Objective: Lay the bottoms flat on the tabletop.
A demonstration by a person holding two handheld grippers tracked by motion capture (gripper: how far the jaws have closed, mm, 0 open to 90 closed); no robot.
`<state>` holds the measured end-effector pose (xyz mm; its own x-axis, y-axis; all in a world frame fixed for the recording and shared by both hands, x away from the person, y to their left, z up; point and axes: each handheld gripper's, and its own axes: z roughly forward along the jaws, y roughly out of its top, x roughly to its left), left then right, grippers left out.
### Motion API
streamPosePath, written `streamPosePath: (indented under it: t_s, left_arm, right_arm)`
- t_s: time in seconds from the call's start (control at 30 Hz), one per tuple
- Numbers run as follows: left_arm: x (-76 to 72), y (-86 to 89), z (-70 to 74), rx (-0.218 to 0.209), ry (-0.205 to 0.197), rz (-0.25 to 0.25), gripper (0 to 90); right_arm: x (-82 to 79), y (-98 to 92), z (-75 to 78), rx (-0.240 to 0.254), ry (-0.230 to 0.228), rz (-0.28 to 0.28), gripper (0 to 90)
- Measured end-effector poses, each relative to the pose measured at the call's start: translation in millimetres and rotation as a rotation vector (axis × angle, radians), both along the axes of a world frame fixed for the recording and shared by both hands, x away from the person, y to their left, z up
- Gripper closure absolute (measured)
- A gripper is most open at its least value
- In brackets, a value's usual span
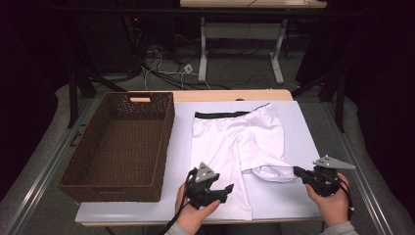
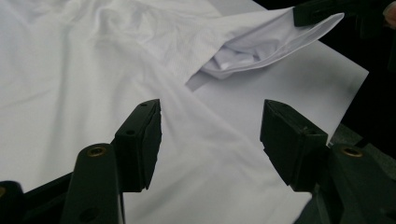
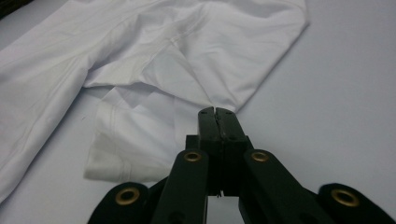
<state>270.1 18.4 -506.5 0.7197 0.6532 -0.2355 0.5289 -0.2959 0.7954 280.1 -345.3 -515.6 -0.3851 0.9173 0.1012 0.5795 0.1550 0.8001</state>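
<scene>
White shorts [image 1: 235, 142] with a black waistband lie flat on the white table cover [image 1: 303, 127], waistband at the far side. My left gripper [image 1: 226, 192] hovers over the near hem of the left leg. Its jaws stand open with only loose cloth [image 2: 93, 70] below them and nothing between the pads [image 2: 210, 135]. My right gripper [image 1: 297, 171] is shut on the hem of the right leg, which is folded and lifted toward the near right. Its jaws [image 3: 215, 112] meet on the cloth's edge [image 3: 163, 56], and it also appears in the left gripper view [image 2: 303, 16].
A dark brown wicker basket [image 1: 112, 191] stands empty to the left of the shorts, reaching almost to the table's near edge. The wooden table edge [image 1: 220, 95] runs behind the cover. Cables and a white desk frame [image 1: 203, 54] are on the floor beyond.
</scene>
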Motion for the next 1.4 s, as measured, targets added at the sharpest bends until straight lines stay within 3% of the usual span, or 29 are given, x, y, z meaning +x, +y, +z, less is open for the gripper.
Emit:
streamPosePath:
  t_s: [0.2,0.27,0.53,0.77,1.0,1.17,1.3,1.37,1.4]
  left_arm:
    - [38.6,-46.5,3.1,0.009,0.018,-0.057,41.0]
    - [54.4,-67.2,-2.9,0.048,0.014,-0.067,43.6]
    - [71.2,-96.1,-24.0,0.127,0.006,-0.056,50.9]
    - [78.3,-107.4,-37.8,0.205,-0.038,-0.055,61.2]
    - [84.9,-111.2,-46.1,0.226,-0.004,-0.071,74.7]
    - [90.6,-112.2,-44.7,0.226,0.004,-0.084,89.1]
    - [92.5,-110.3,-40.3,0.212,0.008,-0.08,89.9]
    - [94.3,-107.3,-32.6,0.173,0.007,-0.07,89.9]
    - [94.3,-107.3,-32.6,0.173,0.007,-0.07,89.9]
  right_arm:
    - [7.6,-14.1,-3.7,0.03,0.013,-0.046,90.0]
    - [8.7,-18.2,-4.4,0.048,0.014,-0.058,90.0]
    - [8.9,-20.5,-5.8,0.056,0.02,-0.056,90.0]
    - [9.0,-20.6,-7.2,0.061,0.022,-0.057,90.0]
    - [8.6,-19.3,-8.4,0.054,0.028,-0.05,90.0]
    - [7.6,-18.1,-8.5,0.053,0.026,-0.044,90.0]
    - [7.3,-18.9,-8.3,0.059,0.024,-0.046,90.0]
    - [7.1,-18.9,-8.1,0.058,0.024,-0.047,90.0]
    - [7.1,-18.9,-8.1,0.058,0.024,-0.047,90.0]
